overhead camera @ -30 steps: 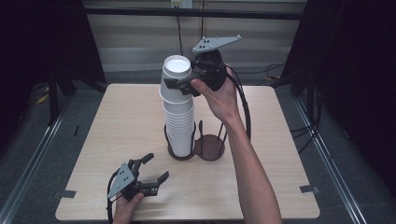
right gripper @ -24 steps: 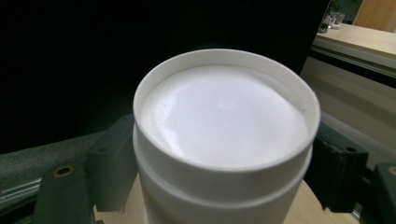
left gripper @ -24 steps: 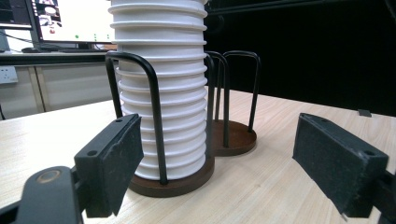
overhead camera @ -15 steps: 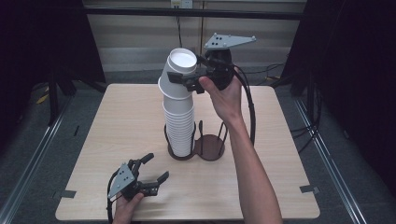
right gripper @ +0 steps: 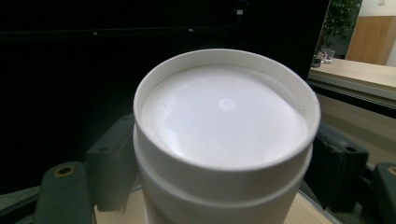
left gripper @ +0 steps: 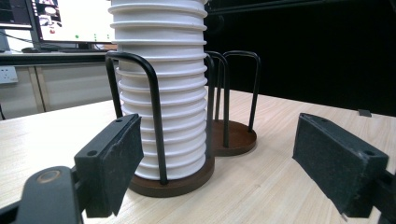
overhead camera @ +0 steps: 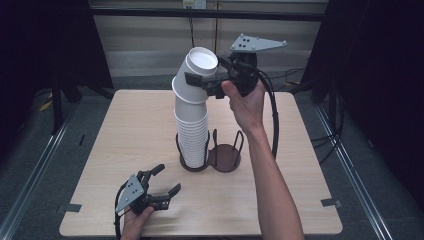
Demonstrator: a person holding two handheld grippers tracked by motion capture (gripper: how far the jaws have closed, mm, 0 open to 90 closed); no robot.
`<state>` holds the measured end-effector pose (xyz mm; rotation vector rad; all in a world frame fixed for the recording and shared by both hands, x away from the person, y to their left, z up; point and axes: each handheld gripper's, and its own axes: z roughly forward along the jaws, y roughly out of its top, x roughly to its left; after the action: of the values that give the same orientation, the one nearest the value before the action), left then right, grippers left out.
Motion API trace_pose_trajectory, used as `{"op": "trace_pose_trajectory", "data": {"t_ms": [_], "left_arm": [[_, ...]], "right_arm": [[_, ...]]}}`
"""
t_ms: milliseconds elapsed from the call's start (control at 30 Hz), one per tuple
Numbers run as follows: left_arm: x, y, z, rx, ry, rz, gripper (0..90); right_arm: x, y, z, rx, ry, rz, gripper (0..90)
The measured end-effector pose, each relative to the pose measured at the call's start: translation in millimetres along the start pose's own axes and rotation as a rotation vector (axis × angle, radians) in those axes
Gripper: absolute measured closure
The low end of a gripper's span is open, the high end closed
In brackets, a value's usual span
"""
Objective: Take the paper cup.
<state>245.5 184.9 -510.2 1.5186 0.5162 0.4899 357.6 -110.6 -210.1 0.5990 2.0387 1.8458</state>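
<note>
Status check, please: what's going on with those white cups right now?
Right hand-held gripper clamped on tilted top cup. Left hand-held gripper open, empty. Nothing in the way.

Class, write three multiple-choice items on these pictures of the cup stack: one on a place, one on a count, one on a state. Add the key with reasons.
1. Where does the stack of white cups stand?
A. in the left ring of the wire holder
B. in its right ring
C. on the floor

2. How many rings has the wire holder?
A. one
B. two
C. four

3. How is the top cup now?
A. lying flat on the table
B. tilted, gripped by the right gripper
C. crushed

Key: 1 A, the high view shows the right ring bare. 2 B, two round bases stand side by side. 3 B, the fingers press its sides, and it leans off the stack.
</note>
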Motion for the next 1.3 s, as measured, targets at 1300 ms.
{"op": "trace_pose_trajectory", "data": {"t_ms": [1300], "left_arm": [[1.3,1.1,2.4,0.021,-0.018,-0.015,15.6]], "right_arm": [[-3.5,-26.2,-82.9,-0.064,-0.07,0.037,21.6]]}}
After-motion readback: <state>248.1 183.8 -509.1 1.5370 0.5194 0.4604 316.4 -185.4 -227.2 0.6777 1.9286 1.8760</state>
